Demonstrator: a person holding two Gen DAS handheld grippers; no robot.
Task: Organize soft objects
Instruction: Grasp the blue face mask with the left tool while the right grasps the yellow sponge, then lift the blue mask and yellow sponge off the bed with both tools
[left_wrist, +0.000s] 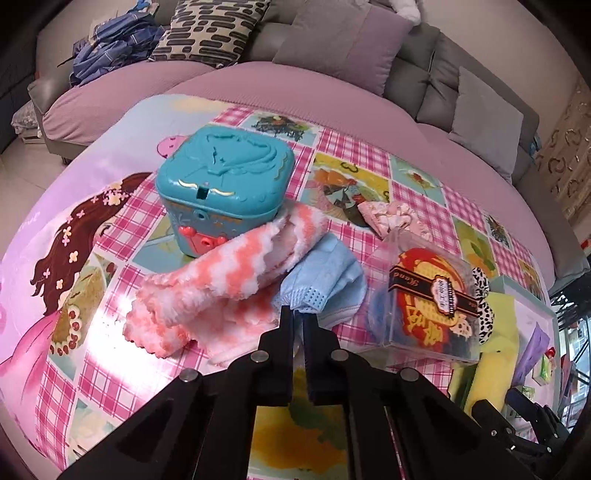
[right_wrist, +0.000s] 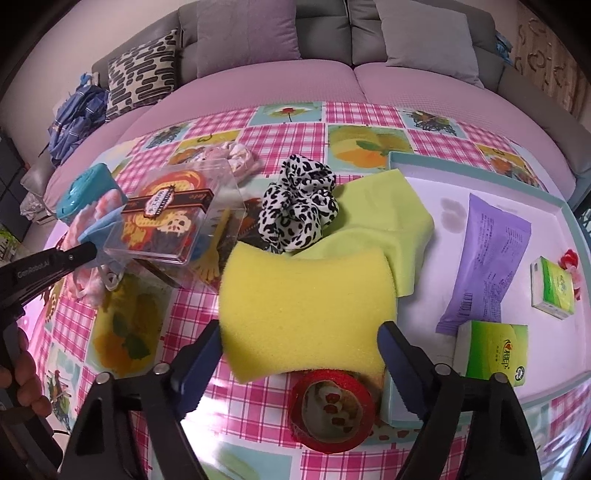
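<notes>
My left gripper (left_wrist: 297, 317) is pinched shut on the near edge of the pale blue ribbed cloth (left_wrist: 325, 280), centre frame. My right gripper (right_wrist: 299, 332) stands wide, straddling the yellow foam sponge (right_wrist: 306, 299), long axis across the jaws; whether the pads touch it, I cannot tell.

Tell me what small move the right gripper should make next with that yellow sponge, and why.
Probably close the right gripper on the yellow sponge. Its jaws stand wide open with the sponge's near edge between them, so the grasp looks lined up. The white tray lies just to the right, a likely place for it. The left gripper is busy, pinched on the blue face mask.
</notes>
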